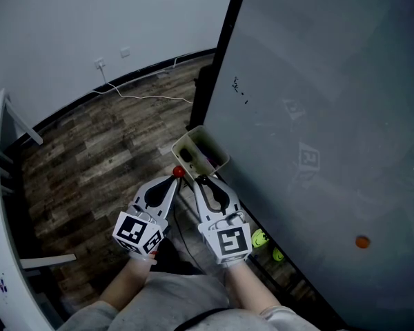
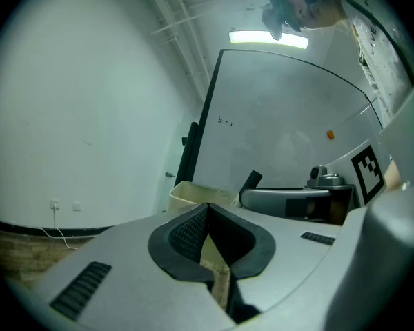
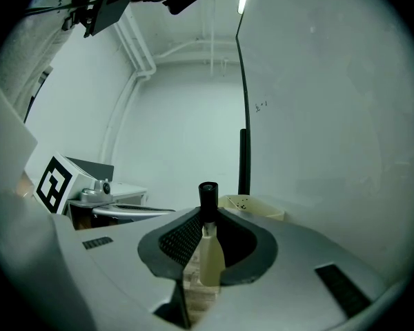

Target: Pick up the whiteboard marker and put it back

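1. Head view: two grippers are seen, the left gripper (image 1: 174, 179) and the right gripper (image 1: 201, 180), beside one whiteboard (image 1: 317, 116).
2. One beige tray (image 1: 185, 137) is fixed just beyond the jaws; dark items lie in it and cannot be identified.
3. One whiteboard marker (image 3: 209, 236) is clamped in the right jaws, with its black cap jutting past their tips.
4. The left jaws are pressed together with nothing between them.

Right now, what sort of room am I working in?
Probably a meeting room or classroom: a large whiteboard, a beige tray by its frame, wood-pattern floor and a wall socket.
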The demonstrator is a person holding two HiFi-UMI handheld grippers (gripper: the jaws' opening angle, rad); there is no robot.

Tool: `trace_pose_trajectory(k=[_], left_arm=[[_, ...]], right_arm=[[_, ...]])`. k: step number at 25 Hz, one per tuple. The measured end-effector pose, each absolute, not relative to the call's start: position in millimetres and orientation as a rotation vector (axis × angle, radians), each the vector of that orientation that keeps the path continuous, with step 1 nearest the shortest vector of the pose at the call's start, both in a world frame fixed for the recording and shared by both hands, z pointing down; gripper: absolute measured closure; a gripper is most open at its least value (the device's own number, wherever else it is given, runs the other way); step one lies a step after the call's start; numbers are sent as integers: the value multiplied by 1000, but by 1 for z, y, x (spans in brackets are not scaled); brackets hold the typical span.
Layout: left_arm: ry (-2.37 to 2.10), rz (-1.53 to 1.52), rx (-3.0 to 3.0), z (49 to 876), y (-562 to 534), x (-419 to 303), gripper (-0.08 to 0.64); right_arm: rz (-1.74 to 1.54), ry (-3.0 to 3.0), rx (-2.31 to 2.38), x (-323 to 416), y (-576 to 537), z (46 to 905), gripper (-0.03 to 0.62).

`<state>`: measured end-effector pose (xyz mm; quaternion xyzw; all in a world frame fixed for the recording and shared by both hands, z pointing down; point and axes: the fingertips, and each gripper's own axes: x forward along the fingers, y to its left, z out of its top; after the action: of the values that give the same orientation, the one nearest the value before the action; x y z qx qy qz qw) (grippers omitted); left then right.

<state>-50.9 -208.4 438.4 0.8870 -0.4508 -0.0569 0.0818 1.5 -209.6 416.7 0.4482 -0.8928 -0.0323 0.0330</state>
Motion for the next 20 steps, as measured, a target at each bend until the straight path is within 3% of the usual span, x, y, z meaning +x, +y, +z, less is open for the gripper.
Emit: trace_pose_trajectory(k=[20], left_arm=[[-1378, -180, 2642, 434, -214, -68, 545]], right_arm=[[-105, -2748, 1394, -7, -220, 403, 518]])
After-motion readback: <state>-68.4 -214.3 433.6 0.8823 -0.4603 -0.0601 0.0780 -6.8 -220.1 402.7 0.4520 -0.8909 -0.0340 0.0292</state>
